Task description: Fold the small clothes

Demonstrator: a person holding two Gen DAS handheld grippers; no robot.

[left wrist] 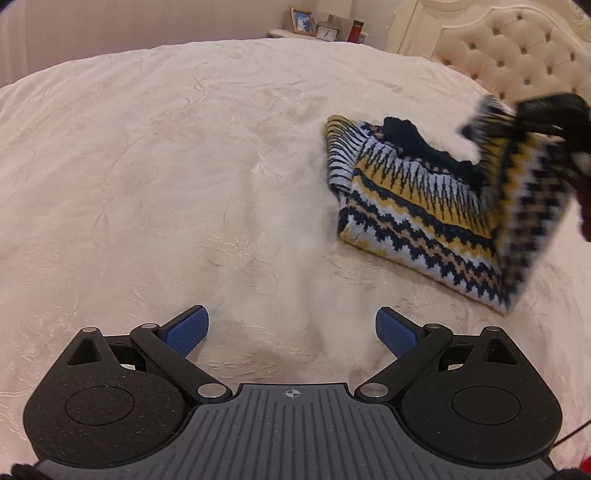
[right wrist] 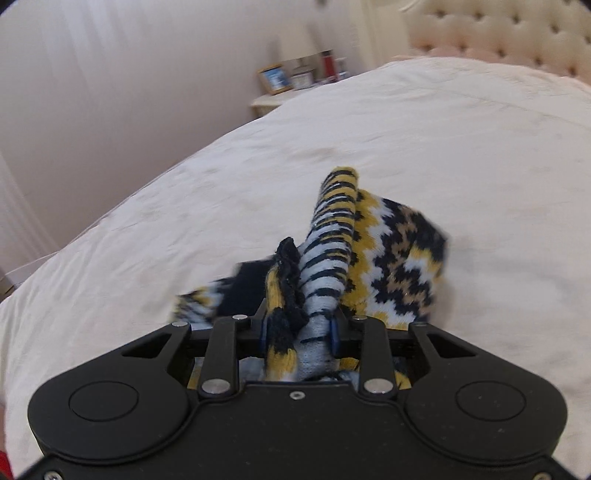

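- Left wrist view: the left tongs [left wrist: 291, 334] hang over the cream bed [left wrist: 155, 177] with their blue pads [left wrist: 190, 326] spread wide apart and nothing between them.
- The patterned knit sweater [left wrist: 417, 206], banded in navy, yellow, white and tan, lies on the bed to the right of and beyond the left tongs, well apart from them.
- Its right edge is lifted off the bed into a raised, motion-blurred flap that runs up to the right tongs [left wrist: 546, 114], a dark blurred shape near the frame's right edge.
- Behind the bed stand a tufted headboard [left wrist: 517, 48] and a nightstand [left wrist: 295, 33] carrying a picture frame [left wrist: 303, 21], a small clock [left wrist: 327, 33] and a red bottle [left wrist: 355, 30].
- Right wrist view: the right tongs [right wrist: 299, 328] are clamped on a bunched fold of the sweater [right wrist: 369, 251], with striped and dark knit squeezed between the narrow jaws.
- From the grip the fabric extends forward over the bed [right wrist: 443, 140]; its far part is blurred.
- The nightstand [right wrist: 266, 101] and headboard [right wrist: 517, 33] sit blurred in the background.
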